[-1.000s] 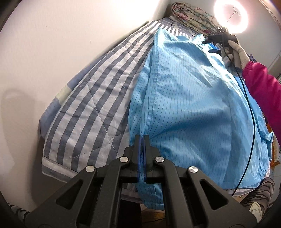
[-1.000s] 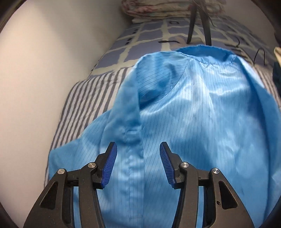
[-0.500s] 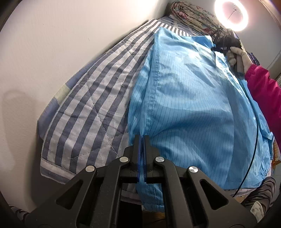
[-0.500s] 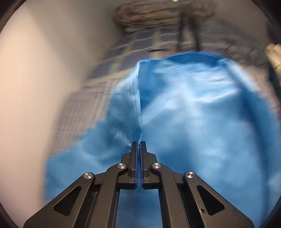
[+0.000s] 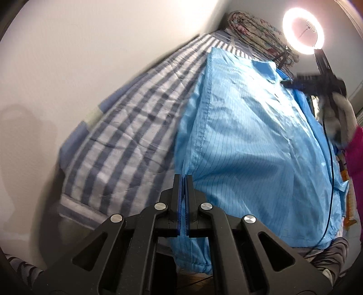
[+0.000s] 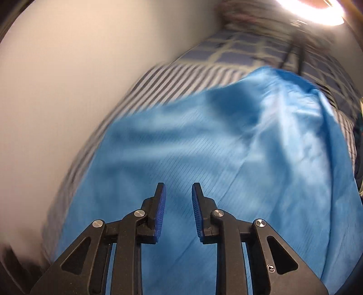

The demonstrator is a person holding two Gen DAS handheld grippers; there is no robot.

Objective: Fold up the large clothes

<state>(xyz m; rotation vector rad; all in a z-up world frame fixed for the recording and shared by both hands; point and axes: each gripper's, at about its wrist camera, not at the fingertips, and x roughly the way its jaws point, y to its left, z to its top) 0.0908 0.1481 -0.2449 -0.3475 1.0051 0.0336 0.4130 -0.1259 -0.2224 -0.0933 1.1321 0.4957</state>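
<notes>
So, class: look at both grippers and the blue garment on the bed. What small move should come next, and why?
Probably the right gripper should go down and close on a new bit of the blue garment. Its jaws are open with nothing between them, above the cloth, while the left gripper is shut on the garment's edge. With both ends held, the fold over the striped quilt could go on.

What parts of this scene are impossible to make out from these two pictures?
- Right wrist view: motion blur smears the striped bedding and the far bundle.
- Left wrist view: the blue garment runs behind the left gripper, so its gripped hem is hidden.
- Left wrist view: the right gripper is small and blurred; its fingers are unclear there.
- Left wrist view: the ring light glare washes out its surroundings.
</notes>
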